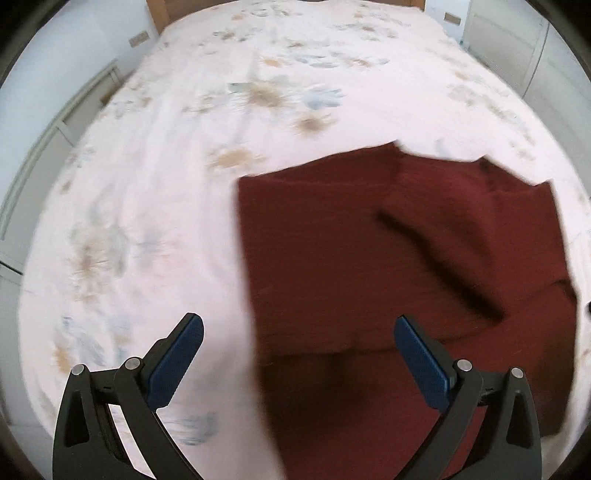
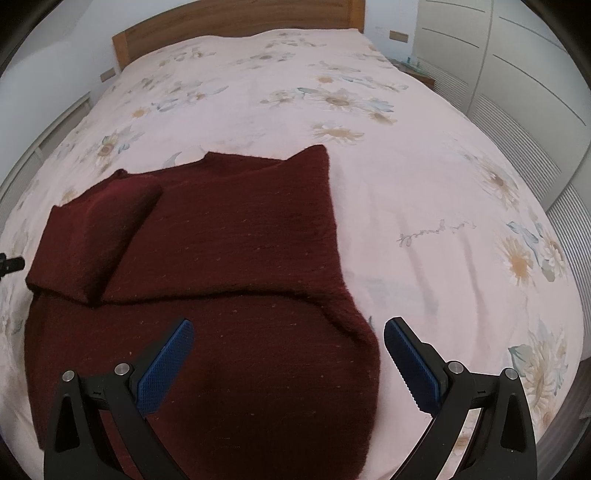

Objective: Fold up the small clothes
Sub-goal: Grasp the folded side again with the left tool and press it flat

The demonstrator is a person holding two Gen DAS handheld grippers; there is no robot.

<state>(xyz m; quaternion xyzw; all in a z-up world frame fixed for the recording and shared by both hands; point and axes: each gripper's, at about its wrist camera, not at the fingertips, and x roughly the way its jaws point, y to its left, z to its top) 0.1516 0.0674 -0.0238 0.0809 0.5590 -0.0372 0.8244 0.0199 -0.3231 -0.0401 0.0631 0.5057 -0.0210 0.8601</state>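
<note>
A dark red knitted sweater [image 2: 229,236] lies flat on the bed, with both sleeves folded in over its body. It also shows in the left wrist view [image 1: 369,258], blurred. My left gripper [image 1: 298,325] is open and empty, hovering over the sweater's left edge near its lower hem. My right gripper [image 2: 289,330] is open and empty, over the sweater's lower right edge. Neither touches the cloth that I can see.
The bed has a pale pink floral cover [image 2: 424,206] and a wooden headboard [image 2: 236,26]. White wardrobe doors [image 2: 517,74] stand to the right. A small black object [image 2: 11,264] pokes in at the left edge.
</note>
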